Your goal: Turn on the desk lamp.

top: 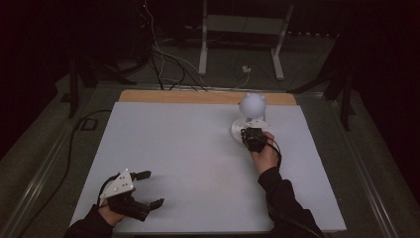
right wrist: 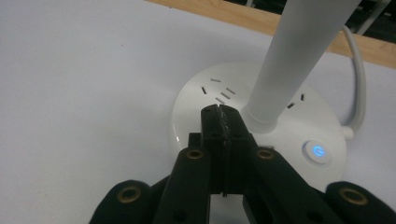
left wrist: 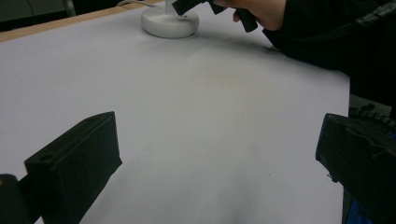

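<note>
From the high view, a white desk lamp stands on the white table top, close to its far wooden edge and right of centre. Its round head sits above a round base. The right gripper is held just on the near side of the lamp's base, carried by the person's right hand in a dark sleeve. Well apart from the lamp, at the near left corner, the left gripper rests low with its jaws spread wide and nothing between them.

In the left gripper view, the two black jaws stand far apart over bare table, holding nothing. The lamp base lies far ahead, with the right hand and its gripper just beside it.

In the right gripper view, the jaws are pressed together, tips meeting, with nothing pinched between them. The tips hover over the lamp base, just beside the white stem and left of a blue-lit button. Whether they touch the base cannot be told. A white cable leaves the base behind the stem.

The lamp looks like rigid, smooth plastic: light, slippery, and top-heavy if pushed high up. The stem seems the soundest place to grasp; the button likely needs only a light press from closed tips.
</note>
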`<state>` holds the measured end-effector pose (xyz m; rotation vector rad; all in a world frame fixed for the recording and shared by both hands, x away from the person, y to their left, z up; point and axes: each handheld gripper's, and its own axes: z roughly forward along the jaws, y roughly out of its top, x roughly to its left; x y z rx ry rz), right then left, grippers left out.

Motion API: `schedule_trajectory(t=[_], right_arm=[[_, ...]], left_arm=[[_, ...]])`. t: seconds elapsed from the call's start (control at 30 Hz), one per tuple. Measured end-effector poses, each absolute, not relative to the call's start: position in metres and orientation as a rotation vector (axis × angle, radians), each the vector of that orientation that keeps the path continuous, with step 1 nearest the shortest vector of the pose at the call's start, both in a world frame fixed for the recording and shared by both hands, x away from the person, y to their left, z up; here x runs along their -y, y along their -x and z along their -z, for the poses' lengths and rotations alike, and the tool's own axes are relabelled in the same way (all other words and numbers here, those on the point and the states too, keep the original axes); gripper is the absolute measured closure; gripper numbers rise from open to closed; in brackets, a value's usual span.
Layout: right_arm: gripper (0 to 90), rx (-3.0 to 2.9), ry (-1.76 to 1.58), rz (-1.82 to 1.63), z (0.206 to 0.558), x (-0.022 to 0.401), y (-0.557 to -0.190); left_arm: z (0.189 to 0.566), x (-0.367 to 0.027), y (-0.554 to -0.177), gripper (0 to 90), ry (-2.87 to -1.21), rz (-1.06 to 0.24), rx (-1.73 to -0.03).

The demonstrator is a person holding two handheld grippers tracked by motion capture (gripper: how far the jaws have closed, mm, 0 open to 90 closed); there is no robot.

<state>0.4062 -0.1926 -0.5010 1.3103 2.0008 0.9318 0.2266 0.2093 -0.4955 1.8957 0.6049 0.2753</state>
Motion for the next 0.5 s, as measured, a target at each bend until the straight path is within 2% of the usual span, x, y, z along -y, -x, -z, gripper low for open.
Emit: schedule_trajectory(t=[0.5], right_arm=[[90.0, -2.012, -1.288, -0.907, 0.5077, 0.1900, -0.4092]], left_arm=[[0.4958, -0.2085, -0.2265, 0.3, -1.898, -0.275, -0.603]])
